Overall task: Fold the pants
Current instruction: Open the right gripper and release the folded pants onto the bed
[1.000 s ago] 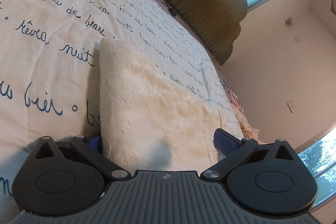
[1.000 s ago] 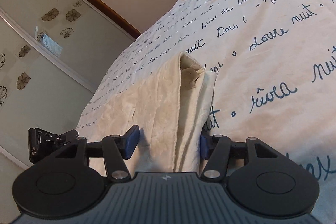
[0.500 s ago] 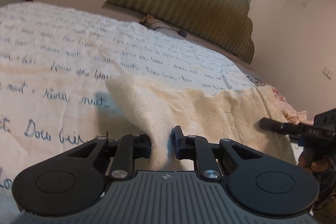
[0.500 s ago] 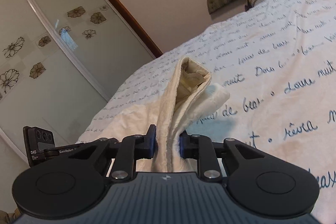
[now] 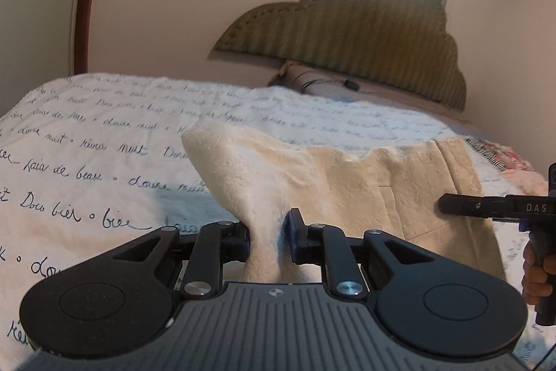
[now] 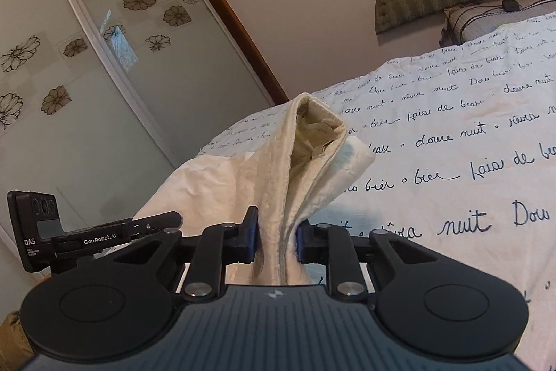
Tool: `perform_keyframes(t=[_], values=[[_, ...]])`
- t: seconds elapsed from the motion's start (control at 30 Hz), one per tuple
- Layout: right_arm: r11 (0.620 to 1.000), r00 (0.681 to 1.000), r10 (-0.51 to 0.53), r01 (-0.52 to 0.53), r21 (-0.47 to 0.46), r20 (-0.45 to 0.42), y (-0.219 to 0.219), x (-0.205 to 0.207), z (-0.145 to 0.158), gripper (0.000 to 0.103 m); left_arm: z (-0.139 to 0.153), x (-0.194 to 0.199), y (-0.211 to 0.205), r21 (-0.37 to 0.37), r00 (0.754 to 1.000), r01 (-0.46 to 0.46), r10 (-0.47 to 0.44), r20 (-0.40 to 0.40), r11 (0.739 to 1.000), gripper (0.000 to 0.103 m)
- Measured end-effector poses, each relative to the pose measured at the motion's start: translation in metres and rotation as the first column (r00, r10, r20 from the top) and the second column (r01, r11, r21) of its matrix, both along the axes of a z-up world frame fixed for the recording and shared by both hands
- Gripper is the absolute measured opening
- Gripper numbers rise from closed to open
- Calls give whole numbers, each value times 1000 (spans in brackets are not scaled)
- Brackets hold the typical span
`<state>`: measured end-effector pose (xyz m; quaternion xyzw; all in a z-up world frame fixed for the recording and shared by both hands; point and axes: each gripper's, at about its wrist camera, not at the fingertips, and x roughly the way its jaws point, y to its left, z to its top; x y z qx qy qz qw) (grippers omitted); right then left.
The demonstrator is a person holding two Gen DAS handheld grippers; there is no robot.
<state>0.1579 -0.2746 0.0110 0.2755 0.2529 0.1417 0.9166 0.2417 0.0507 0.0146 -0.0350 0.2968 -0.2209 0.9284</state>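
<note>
The cream textured pants [image 5: 312, 176] lie part-folded on the bed. My left gripper [image 5: 267, 237] is shut on a bunched corner of them and holds it lifted off the bedspread. My right gripper [image 6: 277, 240] is shut on the other end, where the waistband opening [image 6: 312, 141] stands up and shows the inner lining. The pants [image 6: 215, 186] hang slack between the two grips. The right gripper's body [image 5: 493, 207] shows at the right edge of the left wrist view; the left gripper's body [image 6: 87, 237] shows at the left of the right wrist view.
The bed carries a white bedspread with blue script [image 5: 104, 141], also in the right wrist view [image 6: 469, 162]. An olive padded headboard [image 5: 347, 51] and a pillow [image 5: 312, 82] are at the far end. Mirrored wardrobe doors with flower decals [image 6: 87, 75] stand on the left.
Both grippers went from open around the pants' ends to shut on them, then lifted the fabric off the bed. The views tilted up toward the headboard and wardrobe.
</note>
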Motion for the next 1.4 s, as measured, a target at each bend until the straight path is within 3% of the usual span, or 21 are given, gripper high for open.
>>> perform_keyframes(t=[0.17,0.23,0.27,0.33,0.4,0.5,0.6,0.7,0.8,1.0,1.13,1.27,1.4], values=[[998,996,-45,42,-43,-83,2,28,-26,21,-30,23,5,35,998,-34,36,-60,999,28],[996,991,-61,53,-66,-122,0,31,-35,29,-36,25,8,28,997,-41,43,-71,999,35],[995,987,-77,67,-79,-142,0,31,-38,32,-37,24,9,34,996,-47,49,-70,998,46],[989,981,-108,89,-122,-162,0,26,-41,38,-36,21,10,61,996,-57,61,-60,997,53],[972,976,-164,136,-190,-140,4,14,-35,43,-32,13,11,95,996,-81,84,-32,992,57],[917,970,-241,219,-335,-27,20,-12,-14,45,-23,-2,12,136,995,-101,103,-2,986,60],[920,992,-121,126,-371,36,48,-31,0,44,-16,-16,7,157,992,-123,123,6,980,69],[908,1000,-25,25,-417,5,75,-37,-2,43,-13,-28,1,167,990,-139,141,-1,976,77],[882,999,-10,-15,-470,-50,91,-33,-12,42,-15,-38,-5,165,991,-126,132,-25,978,80],[904,994,-56,13,-427,-90,80,-31,-24,42,-17,-45,-14,204,987,-149,157,-23,968,84],[898,997,-42,12,-439,-59,93,-41,-14,42,-20,-44,-15,206,986,-146,160,-53,968,87],[880,996,-37,-4,-475,-77,99,-39,-25,42,-26,-46,-20,237,983,-158,176,-54,958,94],[898,994,-75,31,-439,-81,94,-39,-24,42,-25,-52,-22,271,980,-180,195,-32,946,95]])
